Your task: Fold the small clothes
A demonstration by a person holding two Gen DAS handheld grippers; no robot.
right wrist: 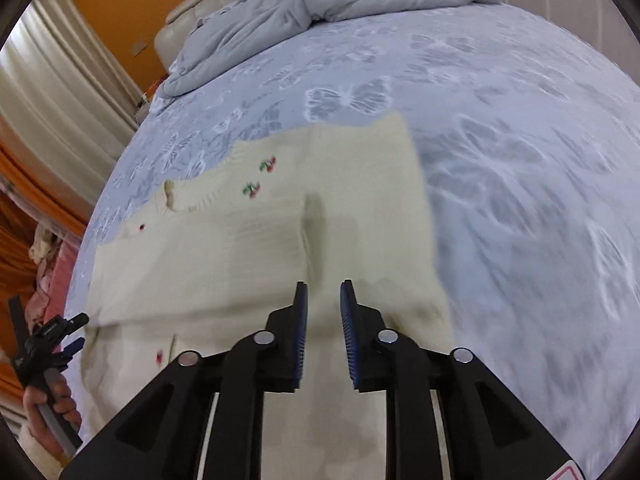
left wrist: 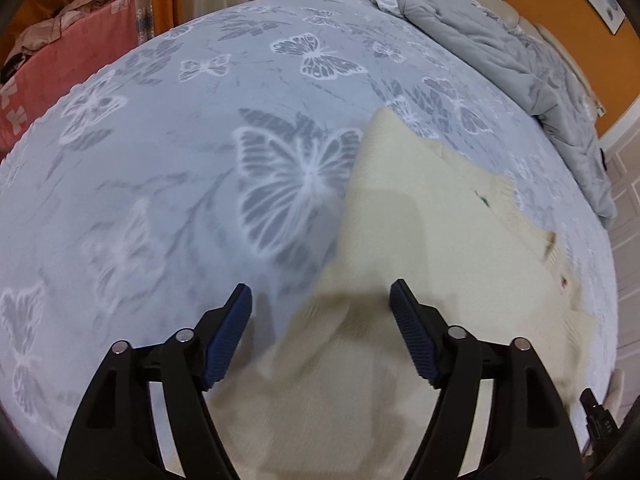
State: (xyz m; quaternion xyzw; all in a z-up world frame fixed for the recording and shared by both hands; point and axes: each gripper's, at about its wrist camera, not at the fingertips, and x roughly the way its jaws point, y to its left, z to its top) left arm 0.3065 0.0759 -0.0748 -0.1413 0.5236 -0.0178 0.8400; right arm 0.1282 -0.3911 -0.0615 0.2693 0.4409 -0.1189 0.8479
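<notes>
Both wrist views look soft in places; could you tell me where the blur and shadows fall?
Left wrist view: the cream sweater smears near the left gripper, whose shadow crosses it. Right wrist view: the butterfly bedspread streaks at right; the right gripper stays sharp.

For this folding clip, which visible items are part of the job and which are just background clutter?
Part of the job:
cream knit garment, with cherry motifs, spread on the butterfly bedspread
left claw, open above it
right claw, nearly closed, nothing visibly gripped

Just lying about:
grey duvet, bunched near the headboard
pink blanket
</notes>
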